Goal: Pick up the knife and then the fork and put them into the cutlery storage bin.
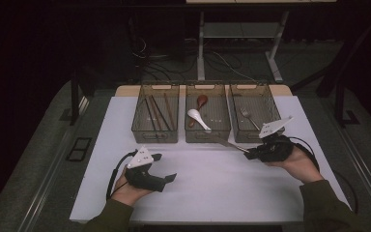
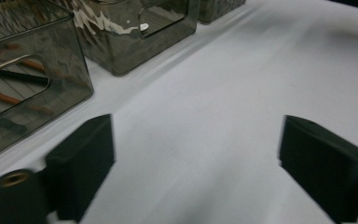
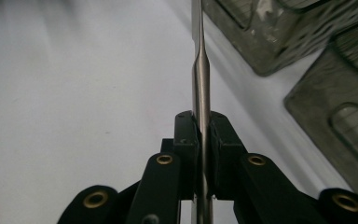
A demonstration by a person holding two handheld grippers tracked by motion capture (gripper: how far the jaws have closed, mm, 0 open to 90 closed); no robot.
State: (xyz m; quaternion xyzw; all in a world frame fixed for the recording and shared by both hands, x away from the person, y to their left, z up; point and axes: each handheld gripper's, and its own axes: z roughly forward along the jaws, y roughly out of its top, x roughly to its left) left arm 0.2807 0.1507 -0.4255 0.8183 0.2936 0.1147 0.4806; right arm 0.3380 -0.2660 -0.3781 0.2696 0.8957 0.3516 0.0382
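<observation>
My right gripper (image 1: 249, 154) (image 3: 204, 125) is shut on the handle of a metal table knife (image 1: 226, 141) (image 3: 201, 70). The knife lies nearly level and points left, its blade tip at the front wall of the middle bin (image 1: 195, 135). At the front left, my left gripper (image 1: 165, 167) (image 2: 196, 154) hovers over the white table top (image 1: 212, 188) with its jaws wide open and nothing between them. In the left gripper view the left bin (image 2: 70, 70) stands close on the left.
Three clear bins stand in a row at the back of the table. The left bin (image 1: 154, 133) holds chopsticks (image 1: 157, 112), the middle one a white spoon (image 1: 196, 117) and a brown spoon (image 1: 201, 101), the right bin (image 1: 249, 87) a fork (image 1: 248, 116).
</observation>
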